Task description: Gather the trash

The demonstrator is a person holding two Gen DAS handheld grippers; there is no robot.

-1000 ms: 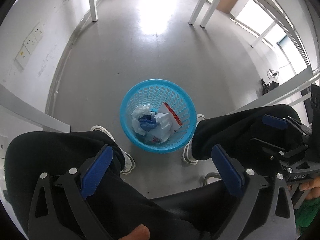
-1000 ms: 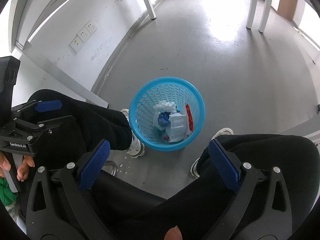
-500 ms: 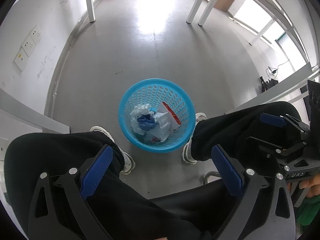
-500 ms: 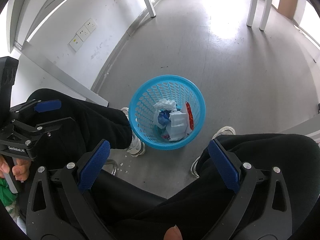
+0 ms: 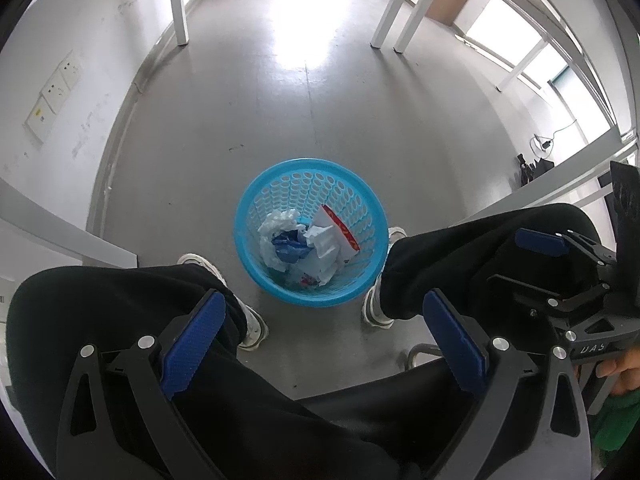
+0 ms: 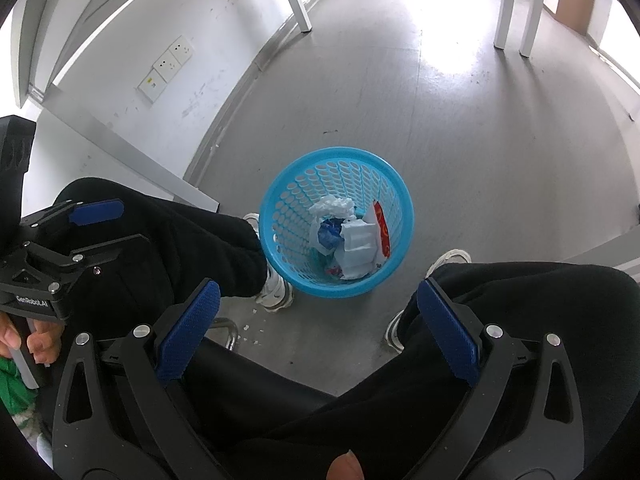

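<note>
Can't really tell what's under the crumpled trash (image 5: 316, 240) in the blue basket (image 5: 256, 204). Left gripper (image 5: 324, 328) and right gripper (image 6: 320, 320): jaws wide apart, holding nothing.

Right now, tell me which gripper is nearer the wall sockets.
Left. The left gripper is held on the side toward the wall sockets; the right gripper is beside it, on the far side from them.

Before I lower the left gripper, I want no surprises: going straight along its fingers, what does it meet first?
Probably the blue basket of crumpled trash, between the shoes. The open left gripper holds nothing; depth is uncertain.
</note>
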